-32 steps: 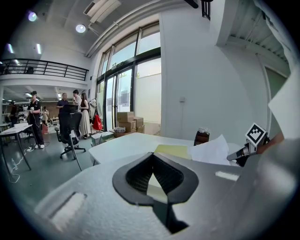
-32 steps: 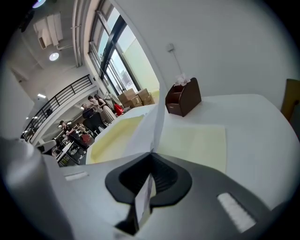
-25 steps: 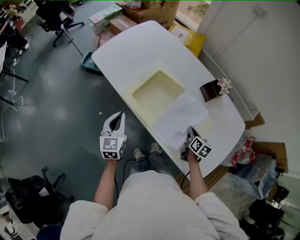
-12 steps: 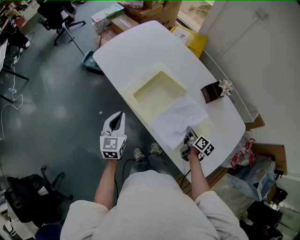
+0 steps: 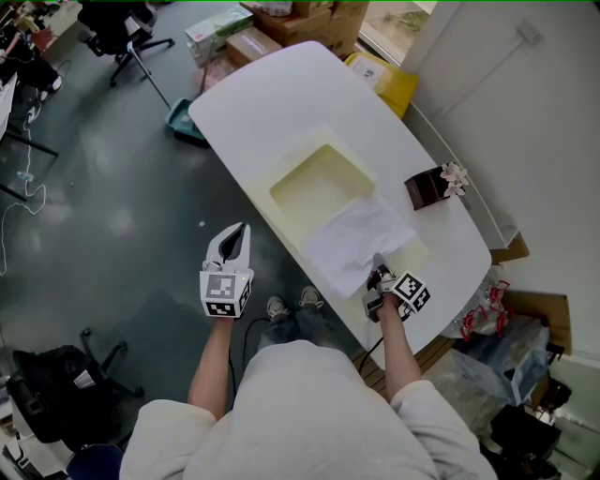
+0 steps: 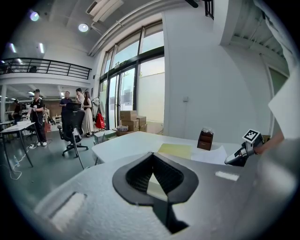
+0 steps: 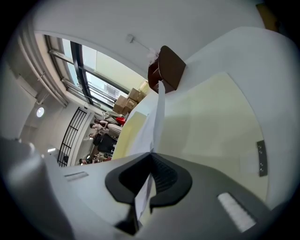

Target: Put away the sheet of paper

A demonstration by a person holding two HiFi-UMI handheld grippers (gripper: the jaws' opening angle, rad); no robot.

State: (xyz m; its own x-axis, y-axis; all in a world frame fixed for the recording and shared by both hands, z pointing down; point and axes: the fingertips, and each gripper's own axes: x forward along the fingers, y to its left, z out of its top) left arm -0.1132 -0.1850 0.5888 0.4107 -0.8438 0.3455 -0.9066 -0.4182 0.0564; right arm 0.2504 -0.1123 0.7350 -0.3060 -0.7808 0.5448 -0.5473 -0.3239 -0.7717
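Observation:
A white sheet of paper (image 5: pixel 359 238) lies on the white table (image 5: pixel 281 94), partly over a pale yellow tray (image 5: pixel 319 183). My right gripper (image 5: pixel 379 274) is shut on the sheet's near corner at the table's front edge. In the right gripper view the paper (image 7: pixel 154 115) runs up on edge from between the closed jaws of the right gripper (image 7: pixel 150 153). My left gripper (image 5: pixel 236 240) hangs over the floor left of the table, shut and holding nothing. In the left gripper view the left gripper (image 6: pixel 153 154) points toward the paper (image 6: pixel 211 154).
A small brown box with flowers (image 5: pixel 429 186) stands at the table's far right edge, beyond the paper. A flat pale yellow panel (image 5: pixel 414 251) lies under the paper's right side. Cardboard boxes (image 5: pixel 300 21) and an office chair (image 5: pixel 117 33) stand on the floor behind the table.
The right gripper has shifted slightly toward the table's near edge with the paper's corner still in it. The left gripper has stayed where it was.

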